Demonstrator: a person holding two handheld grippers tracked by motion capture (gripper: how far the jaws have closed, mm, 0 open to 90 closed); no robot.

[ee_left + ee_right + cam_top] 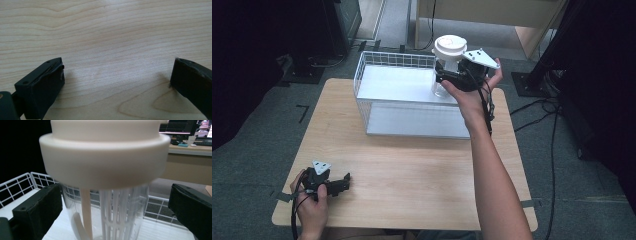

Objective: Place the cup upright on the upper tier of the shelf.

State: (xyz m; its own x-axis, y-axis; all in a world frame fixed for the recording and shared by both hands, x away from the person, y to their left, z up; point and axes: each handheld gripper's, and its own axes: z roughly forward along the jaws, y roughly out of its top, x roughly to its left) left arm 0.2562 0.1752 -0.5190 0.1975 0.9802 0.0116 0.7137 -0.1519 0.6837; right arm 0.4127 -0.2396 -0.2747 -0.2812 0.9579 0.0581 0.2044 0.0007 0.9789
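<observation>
Your right gripper [443, 76] is standing released, jaws wide on either side of the clear jar [107, 215] sitting in the wire basket [377, 62]. It is looking light, rigid and slick; grip the body under the white lid [105, 157]. Your left gripper [343, 181] is resting open on the table [412, 170].

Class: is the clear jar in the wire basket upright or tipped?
Upright: the clear jar stands vertical in the wire basket, white lid on top.

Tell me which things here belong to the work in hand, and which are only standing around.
In the work: clear jar with white lid; white wire basket; right gripper, open around the jar.

Around: left gripper, open, on the wooden table; floor cables.
</observation>
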